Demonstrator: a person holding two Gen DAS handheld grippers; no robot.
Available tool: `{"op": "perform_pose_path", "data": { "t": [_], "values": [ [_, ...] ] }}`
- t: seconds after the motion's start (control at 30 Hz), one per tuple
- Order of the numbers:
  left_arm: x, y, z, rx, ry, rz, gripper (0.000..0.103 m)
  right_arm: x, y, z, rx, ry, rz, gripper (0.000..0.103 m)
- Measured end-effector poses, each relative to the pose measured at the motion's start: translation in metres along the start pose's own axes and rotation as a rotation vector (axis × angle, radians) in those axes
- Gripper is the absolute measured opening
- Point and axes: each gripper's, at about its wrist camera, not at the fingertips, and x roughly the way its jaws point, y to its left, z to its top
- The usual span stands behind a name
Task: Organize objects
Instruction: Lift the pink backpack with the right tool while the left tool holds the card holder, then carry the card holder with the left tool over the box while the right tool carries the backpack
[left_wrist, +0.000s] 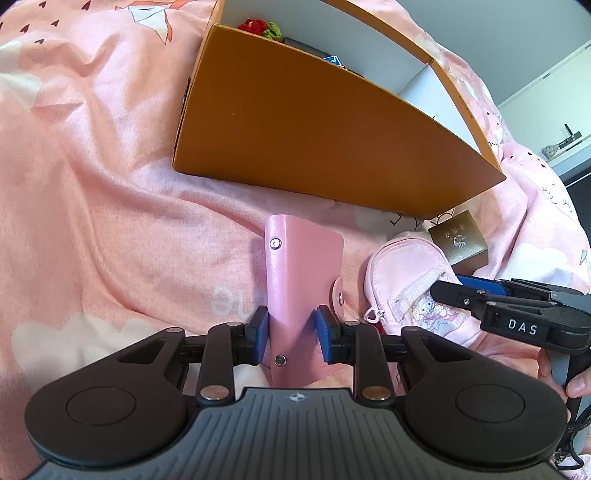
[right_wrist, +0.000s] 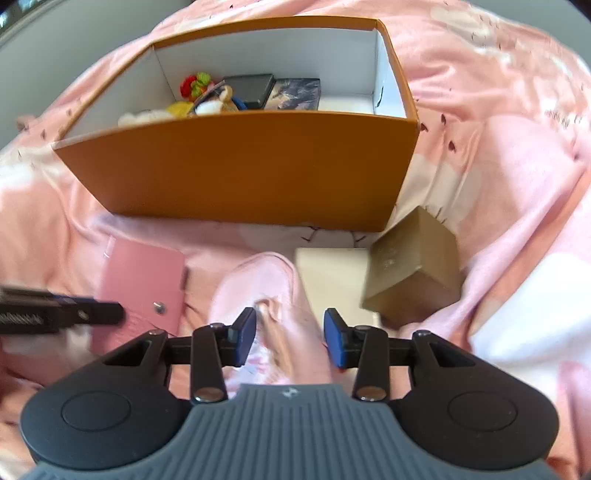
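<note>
Nearest the left wrist camera, the left gripper (left_wrist: 290, 341) has its blue pads closed against the two sides of the pink card holder (left_wrist: 303, 295), gripping it at its near end. The holder's long axis runs straight out along the fingers, pointing away toward the orange box (left_wrist: 314, 147), with its snap tab sticking out to the right. That box is the largest thing in the scene and lies just beyond the holder on the pink blanket (left_wrist: 92, 184); its near wall stands between the holder and the white interior, so I judge the coming move to be a lift up and over that wall, forward and slightly right. The right gripper (right_wrist: 290, 338) is spread wide and grasps nothing; its fingers straddle the pink pouch (right_wrist: 266, 295), which lies right of the card holder, its long axis roughly in line with the fingers, though motion blur makes contact impossible to tell. Right of the pouch sit a cream box (right_wrist: 328, 277) and a smaller gold box (right_wrist: 413, 266), both near the orange box's right corner.
</note>
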Motion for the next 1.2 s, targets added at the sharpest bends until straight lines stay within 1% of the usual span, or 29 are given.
{"op": "perform_pose_path", "data": {
  "t": [0.07,0.13,0.2,0.23,0.3,0.37,0.47,0.5,0.57,0.6,0.63,0.7,0.8,0.87,1.03,1.2],
  "values": [
    [-0.001,-0.002,0.001,0.007,-0.004,0.010,0.042,-0.002,-0.002,0.000,0.002,0.002,0.019,0.043],
    [-0.004,-0.005,0.003,0.020,-0.019,0.020,0.060,-0.006,-0.003,0.002,-0.008,-0.005,0.029,0.044],
    [-0.004,-0.007,0.006,0.042,-0.026,0.031,0.066,-0.007,-0.003,0.004,-0.028,-0.004,0.041,0.046],
    [-0.003,-0.007,0.007,0.049,-0.022,0.042,0.066,-0.005,-0.005,0.005,-0.038,0.000,0.046,0.049],
    [0.003,-0.005,0.011,0.045,-0.005,0.059,0.066,-0.004,-0.009,0.007,-0.060,0.015,0.054,0.049],
    [0.011,-0.002,0.013,0.033,0.013,0.064,0.066,-0.002,-0.010,0.008,-0.079,0.027,0.063,0.051],
    [0.019,-0.001,0.013,0.040,0.028,0.053,0.067,0.009,-0.011,0.011,-0.091,0.045,0.093,0.050],
    [0.020,-0.002,0.013,0.044,0.030,0.050,0.062,0.011,-0.011,0.012,-0.094,0.052,0.104,0.050],
    [0.019,-0.004,0.012,0.055,0.024,0.051,0.059,0.015,-0.009,0.011,-0.110,0.062,0.111,0.048],
    [0.017,-0.004,0.011,0.059,0.017,0.054,0.055,0.016,-0.006,0.010,-0.127,0.061,0.105,0.046],
    [0.016,-0.005,0.010,0.061,0.011,0.056,0.044,0.016,-0.004,0.009,-0.142,0.056,0.096,0.041],
    [0.012,-0.006,0.009,0.068,-0.003,0.057,0.039,0.014,0.000,0.007,-0.163,0.051,0.088,0.032],
    [0.005,-0.008,0.008,0.083,-0.033,0.040,0.031,0.009,0.003,0.005,-0.186,0.045,0.082,0.025],
    [-0.002,-0.010,0.006,0.100,-0.051,0.022,0.028,0.002,0.008,0.004,-0.202,0.030,0.084,0.021],
    [-0.014,-0.016,0.004,0.125,-0.081,-0.022,0.021,-0.020,0.012,0.007,-0.216,-0.029,0.097,0.020],
    [-0.026,-0.034,0.003,0.173,-0.119,-0.043,0.019,-0.030,0.016,0.012,-0.213,-0.074,0.100,0.020]
  ]
}}
